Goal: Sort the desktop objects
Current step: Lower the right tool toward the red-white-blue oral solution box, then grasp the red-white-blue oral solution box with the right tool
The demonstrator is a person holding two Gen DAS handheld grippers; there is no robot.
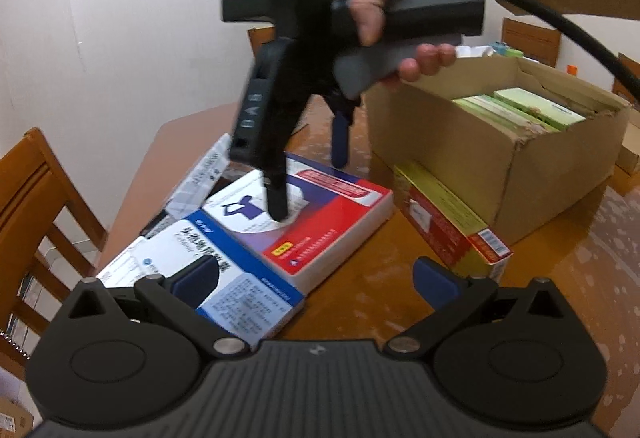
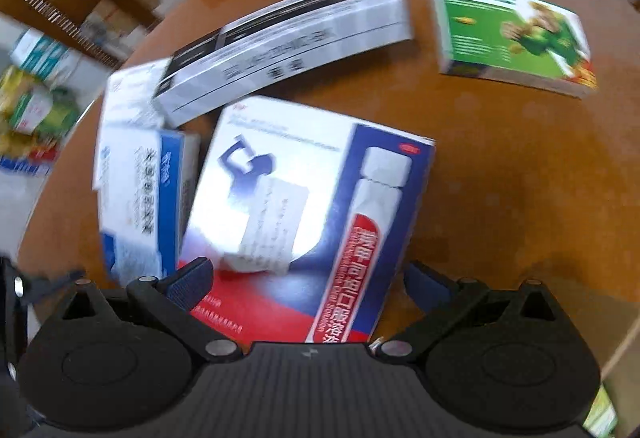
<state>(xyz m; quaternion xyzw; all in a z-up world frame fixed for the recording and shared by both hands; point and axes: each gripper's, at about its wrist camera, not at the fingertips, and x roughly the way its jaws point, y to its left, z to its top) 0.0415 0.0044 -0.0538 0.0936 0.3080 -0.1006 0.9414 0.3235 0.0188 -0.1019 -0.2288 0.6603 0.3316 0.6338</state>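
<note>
A large red, white and blue medicine box (image 1: 316, 213) (image 2: 304, 213) lies flat on the brown table. A blue-and-white box (image 1: 216, 270) (image 2: 140, 197) lies at its left and a grey-white box (image 1: 202, 173) (image 2: 280, 49) behind it. My left gripper (image 1: 316, 284) is open and empty, low over the table beside the blue-and-white box. My right gripper (image 2: 308, 284) is open and hangs over the large box; in the left wrist view (image 1: 308, 173) one finger tip (image 1: 278, 205) is down at that box's top face.
An open cardboard box (image 1: 500, 141) with green packs inside stands at the right. A red-yellow box (image 1: 452, 222) leans against its front. A green box (image 2: 512, 37) lies apart on the table. Wooden chairs (image 1: 36, 205) stand around the table edge.
</note>
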